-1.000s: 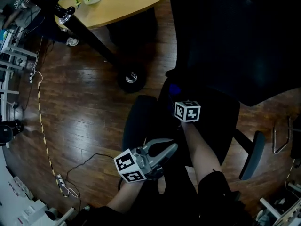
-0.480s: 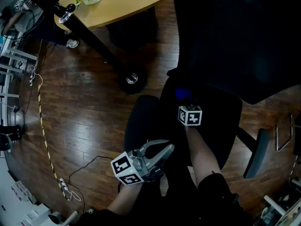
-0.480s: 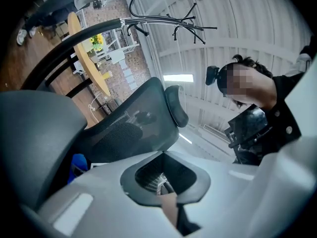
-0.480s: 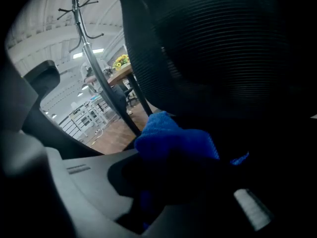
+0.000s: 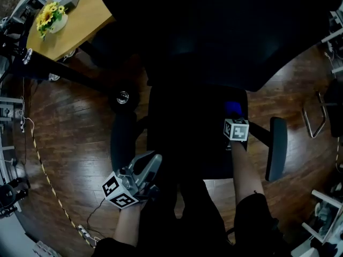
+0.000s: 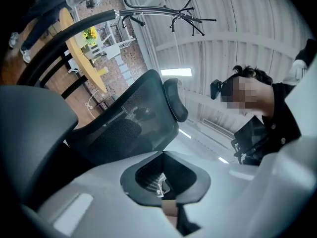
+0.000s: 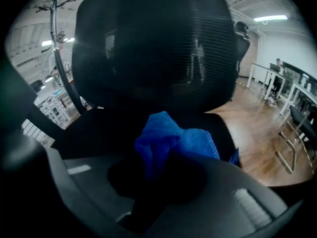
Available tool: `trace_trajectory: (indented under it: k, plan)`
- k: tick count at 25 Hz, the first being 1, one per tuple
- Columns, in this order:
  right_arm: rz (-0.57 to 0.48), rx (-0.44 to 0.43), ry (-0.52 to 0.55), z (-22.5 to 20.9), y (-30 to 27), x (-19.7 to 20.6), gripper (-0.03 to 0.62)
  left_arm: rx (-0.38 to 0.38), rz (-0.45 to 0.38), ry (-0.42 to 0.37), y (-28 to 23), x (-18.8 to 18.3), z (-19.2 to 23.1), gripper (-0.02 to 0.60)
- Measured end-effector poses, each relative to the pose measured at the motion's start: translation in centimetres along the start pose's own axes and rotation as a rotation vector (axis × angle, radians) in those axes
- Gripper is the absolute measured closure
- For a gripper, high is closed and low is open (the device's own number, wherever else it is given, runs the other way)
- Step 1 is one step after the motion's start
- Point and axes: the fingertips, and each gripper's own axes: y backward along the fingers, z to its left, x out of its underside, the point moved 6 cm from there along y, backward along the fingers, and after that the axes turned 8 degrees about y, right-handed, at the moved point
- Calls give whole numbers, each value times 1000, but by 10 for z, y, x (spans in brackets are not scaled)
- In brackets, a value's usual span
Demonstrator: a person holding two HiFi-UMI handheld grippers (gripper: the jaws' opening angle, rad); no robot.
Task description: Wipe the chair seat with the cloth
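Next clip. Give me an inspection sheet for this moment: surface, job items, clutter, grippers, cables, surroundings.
Surface: black chair seat; too dark to tell any dirt.
Job's things: blue cloth, bunched, at the seat's right rear.
Clutter: nothing seen.
Grippers: right gripper shut on the cloth; left gripper shut, empty, by the seat's front left.
Cables: striped cable along the wood floor at left.
Surroundings: table with flowers.

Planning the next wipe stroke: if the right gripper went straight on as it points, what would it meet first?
Probably the chair's mesh backrest, filling the view beyond the blue cloth clamped in the right gripper; depth is unclear.
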Motion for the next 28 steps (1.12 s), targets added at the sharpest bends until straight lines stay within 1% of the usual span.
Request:
trace_trajectory:
  k: [1, 3, 5, 8, 10, 13, 16, 18, 19, 22, 25, 27, 28]
  plan:
    - [4, 31, -29, -19, 7, 6, 534, 1, 7, 0, -2, 0, 0, 581]
    - [13, 63, -79, -46, 11, 20, 534, -1, 21, 4, -7, 4, -1, 581]
    - [15, 76, -95, -56, 12, 25, 534, -3, 38, 12, -10, 12, -5, 581]
    - [-10, 91, -80, -60, 11, 25, 534, -8, 59, 20, -13, 19, -7, 581]
    - [-29, 70, -76, -65, 10, 23, 533, -5, 58, 22, -11, 21, -7, 581]
    - [-42, -8, -112, -64, 19, 14, 533, 5, 47, 17, -4, 20, -9, 581]
    - [-79, -26, -155, -54, 26, 16, 533, 13, 19, 22, 2, 16, -13, 581]
    - [-127, -69, -176, -24, 23, 13, 533, 12, 9, 28, 8, 14, -14, 581]
    - [-147, -116, -183, 1, 19, 8, 533, 9, 6, 30, 12, 14, -14, 581]
    - [-174, -318, -178, 99, -1, -8, 533, 3, -11, 37, 22, 11, -16, 581]
    - [-157, -487, -103, 193, -20, -24, 533, 8, -42, 42, 31, 8, -22, 581]
    - [-124, -553, -41, 245, -28, -31, 533, 9, -58, 40, 37, 7, -25, 581]
    - [-99, -566, -3, 267, -31, -31, 533, 6, -66, 39, 41, 6, -26, 581]
